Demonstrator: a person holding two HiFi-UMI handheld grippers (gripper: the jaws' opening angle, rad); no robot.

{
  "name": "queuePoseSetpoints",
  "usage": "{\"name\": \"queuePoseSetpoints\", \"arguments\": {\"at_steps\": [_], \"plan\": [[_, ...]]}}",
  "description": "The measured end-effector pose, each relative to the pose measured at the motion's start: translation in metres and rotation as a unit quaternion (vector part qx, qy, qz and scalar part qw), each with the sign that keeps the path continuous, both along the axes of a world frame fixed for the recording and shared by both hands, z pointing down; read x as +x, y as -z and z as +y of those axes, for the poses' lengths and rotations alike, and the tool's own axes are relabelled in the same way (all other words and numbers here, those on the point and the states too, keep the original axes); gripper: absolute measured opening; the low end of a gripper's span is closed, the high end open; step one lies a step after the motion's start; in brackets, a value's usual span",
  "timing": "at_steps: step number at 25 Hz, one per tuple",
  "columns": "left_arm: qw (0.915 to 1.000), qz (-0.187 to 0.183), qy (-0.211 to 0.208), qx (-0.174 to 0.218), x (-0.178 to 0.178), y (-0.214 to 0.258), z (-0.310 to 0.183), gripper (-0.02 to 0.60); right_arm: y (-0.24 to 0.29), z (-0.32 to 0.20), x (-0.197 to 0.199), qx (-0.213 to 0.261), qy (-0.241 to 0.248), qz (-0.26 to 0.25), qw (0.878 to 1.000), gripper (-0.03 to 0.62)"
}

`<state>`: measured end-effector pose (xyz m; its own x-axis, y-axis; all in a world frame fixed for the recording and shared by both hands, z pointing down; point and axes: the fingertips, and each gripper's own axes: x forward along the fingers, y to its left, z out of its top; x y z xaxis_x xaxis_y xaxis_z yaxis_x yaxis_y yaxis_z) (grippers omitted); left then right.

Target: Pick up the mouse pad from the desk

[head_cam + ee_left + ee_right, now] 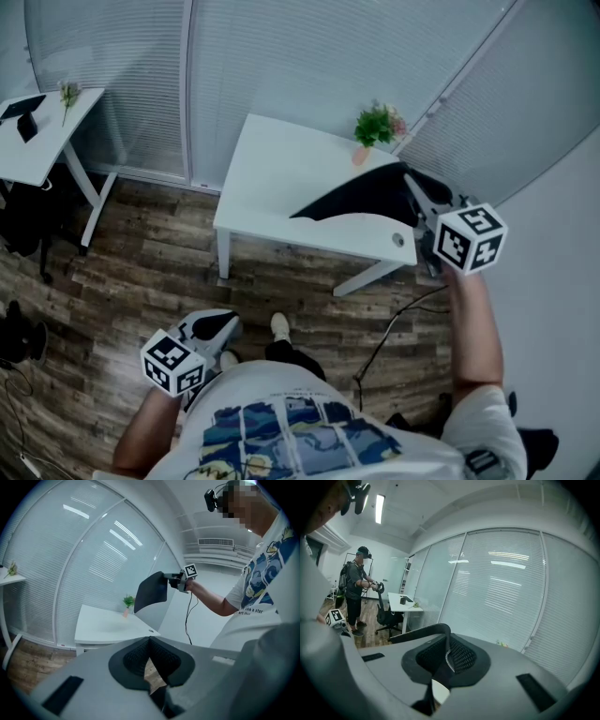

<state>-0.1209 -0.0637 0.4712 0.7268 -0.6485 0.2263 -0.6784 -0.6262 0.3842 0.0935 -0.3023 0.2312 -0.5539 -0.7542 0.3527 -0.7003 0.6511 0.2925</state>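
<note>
**A:** Starting with the biggest thing, what lies under everything?

**B:** A wooden floor (141, 272). On it stands a white tabletop (281, 178) on legs, set against the blinds (309, 56).

**A:** Where is the mouse pad?

**B:** The black mouse pad (361, 199) is off the tabletop, hanging in the air above its right end as the head view shows it. In the left gripper view it droops clear of the surface.

**A:** What carries it?

**B:** The right hand-held gripper (412, 195), raised over that same end of the tabletop. Its jaws pinch the pad's edge, and the sheet runs between the ribbed pads (461, 656).

**A:** And the other one?

**B:** The left hand-held gripper (217, 325) sits low over the floor, well apart from the tabletop on its near side. Its jaws are pressed together at the tips with nothing between them.

**A:** Anything smaller?

**B:** A small potted plant (378, 125) stands at the tabletop's far right corner, just beyond the pad.
</note>
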Motion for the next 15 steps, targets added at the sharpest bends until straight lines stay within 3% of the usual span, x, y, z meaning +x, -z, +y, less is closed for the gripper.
{"name": "queuePoseSetpoints", "arguments": {"at_steps": [15], "plan": [[1.0, 0.002, 0.002, -0.007, -0.0011, -0.0007, -0.0049, 0.002, 0.0018, -0.007, -0.004, 0.001, 0.002, -0.003, 1.0, 0.025]]}}
